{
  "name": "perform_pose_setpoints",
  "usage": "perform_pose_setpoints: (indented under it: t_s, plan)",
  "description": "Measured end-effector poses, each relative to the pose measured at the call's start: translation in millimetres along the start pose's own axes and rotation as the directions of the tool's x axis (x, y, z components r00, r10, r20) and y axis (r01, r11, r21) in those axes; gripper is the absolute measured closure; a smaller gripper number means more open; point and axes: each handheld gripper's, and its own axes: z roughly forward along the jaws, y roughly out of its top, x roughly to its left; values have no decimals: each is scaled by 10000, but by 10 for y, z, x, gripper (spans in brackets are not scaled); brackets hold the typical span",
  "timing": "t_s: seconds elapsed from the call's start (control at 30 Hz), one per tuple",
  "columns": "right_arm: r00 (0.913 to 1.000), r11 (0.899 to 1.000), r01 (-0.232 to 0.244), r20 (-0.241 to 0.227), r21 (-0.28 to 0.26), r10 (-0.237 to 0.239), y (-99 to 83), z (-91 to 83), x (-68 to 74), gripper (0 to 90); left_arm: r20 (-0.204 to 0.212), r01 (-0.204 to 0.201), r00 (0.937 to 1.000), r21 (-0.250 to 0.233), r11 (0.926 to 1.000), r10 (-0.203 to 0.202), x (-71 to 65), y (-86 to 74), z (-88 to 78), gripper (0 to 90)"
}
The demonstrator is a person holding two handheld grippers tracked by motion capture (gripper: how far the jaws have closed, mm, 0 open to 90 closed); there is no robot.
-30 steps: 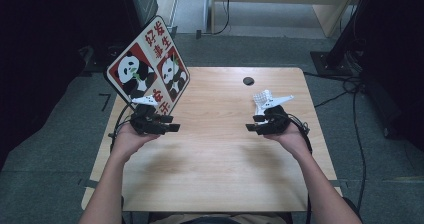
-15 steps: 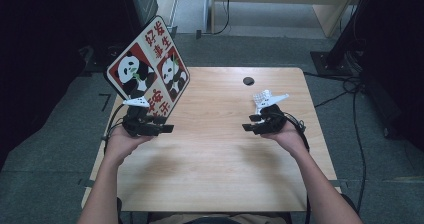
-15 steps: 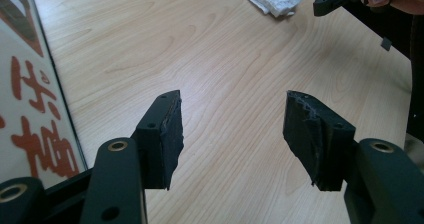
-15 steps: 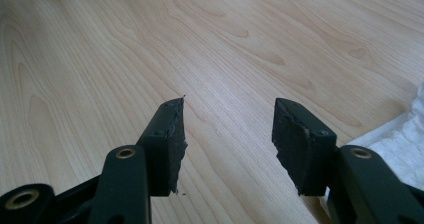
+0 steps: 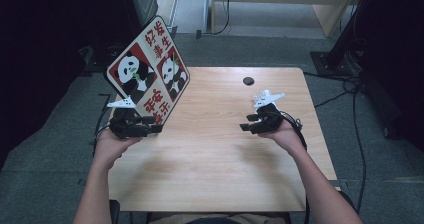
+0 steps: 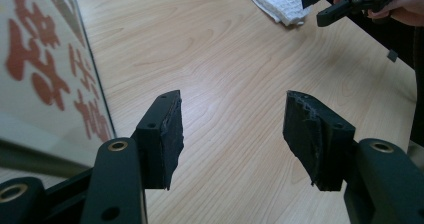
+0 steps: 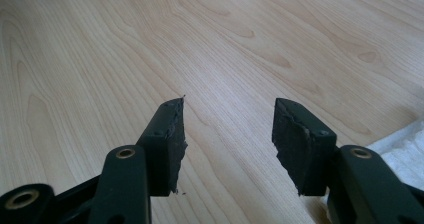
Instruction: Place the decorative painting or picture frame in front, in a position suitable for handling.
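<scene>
With the left gripper (image 6: pixel 232 134) and the right gripper (image 7: pixel 227 139) both wide and empty, the white cloth (image 6: pixel 280 1), lying on the table's right side just beside the right gripper, looks light and limp, best pinched at a raised edge.

A light wooden table (image 5: pixel 215 164) carries a white cloth (image 6: pixel 280 1), which lies just beside the right gripper (image 5: pixel 252 124). A panda board (image 5: pixel 150 74) stands tilted at the table's edge, next to the left gripper (image 5: pixel 152 126).
</scene>
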Motion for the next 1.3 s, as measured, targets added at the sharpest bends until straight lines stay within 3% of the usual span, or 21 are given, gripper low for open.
perform_pose_setpoints:
  t_s: [0.43, 0.77, 1.07, 1.3]
  plan:
    - [9999, 10000, -39, 114, 90, 38, -31, -16, -7, 463, -536, 367, 9978, -350, 9987, -386, 121, -81, -307, 418]
    - [9995, 9998, -139, 299, 121, 135, -89, -60, -20, 461, -1155, 877, 9888, -628, 9942, -945, 339, -158, -475, 422]
    - [9991, 9996, -221, 358, 161, 215, -114, -62, -36, 461, -1558, 839, 9832, -800, 9933, -955, 406, -14, -570, 422]
    - [9995, 9997, -107, 294, 232, 100, -109, -47, -19, 460, -1683, 944, 9801, -706, 9930, -1051, 475, 226, -659, 420]
